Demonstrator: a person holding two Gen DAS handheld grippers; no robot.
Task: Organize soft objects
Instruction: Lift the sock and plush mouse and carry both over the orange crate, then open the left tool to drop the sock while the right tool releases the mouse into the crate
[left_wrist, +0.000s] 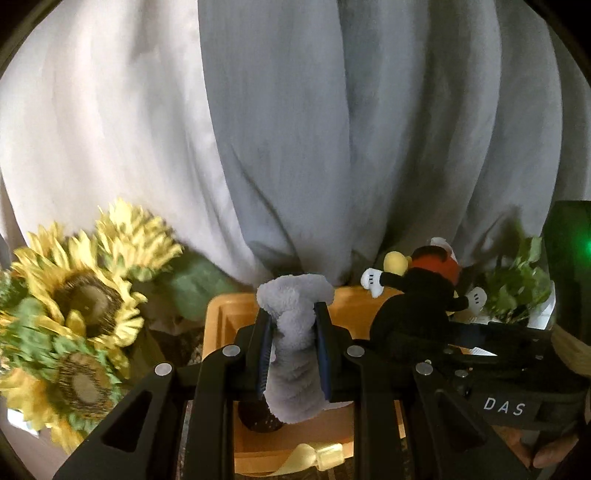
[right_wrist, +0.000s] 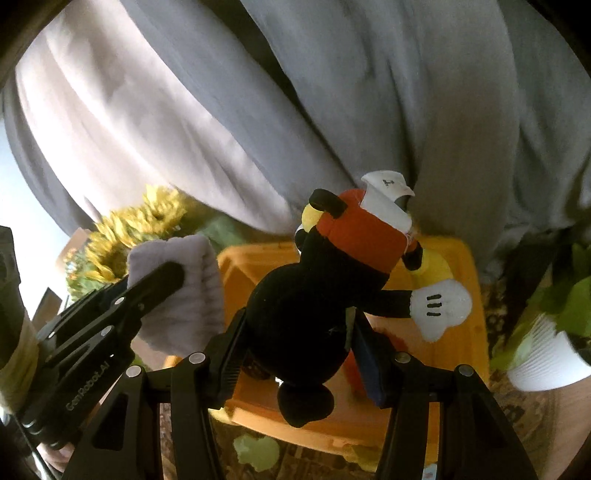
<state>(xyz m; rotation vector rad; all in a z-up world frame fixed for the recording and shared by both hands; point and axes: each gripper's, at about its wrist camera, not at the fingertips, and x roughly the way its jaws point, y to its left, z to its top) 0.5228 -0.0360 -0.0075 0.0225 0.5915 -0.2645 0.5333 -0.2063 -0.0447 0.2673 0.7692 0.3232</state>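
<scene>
My left gripper (left_wrist: 293, 325) is shut on a grey fuzzy cloth (left_wrist: 291, 354) and holds it above an orange bin (left_wrist: 221, 317). My right gripper (right_wrist: 299, 332) is shut on a black mouse plush (right_wrist: 303, 317) with red shorts and white gloves, held over the same orange bin (right_wrist: 465, 280). In the left wrist view the plush (left_wrist: 413, 306) hangs to the right, pinched by the right gripper. In the right wrist view the left gripper with the grey cloth (right_wrist: 184, 295) is at the left.
Yellow sunflowers (left_wrist: 81, 295) stand left of the bin. A green plant in a white ribbed pot (right_wrist: 546, 354) stands right of it. Grey and white curtains (left_wrist: 332, 129) hang behind. A patterned surface (right_wrist: 524, 406) lies under the bin.
</scene>
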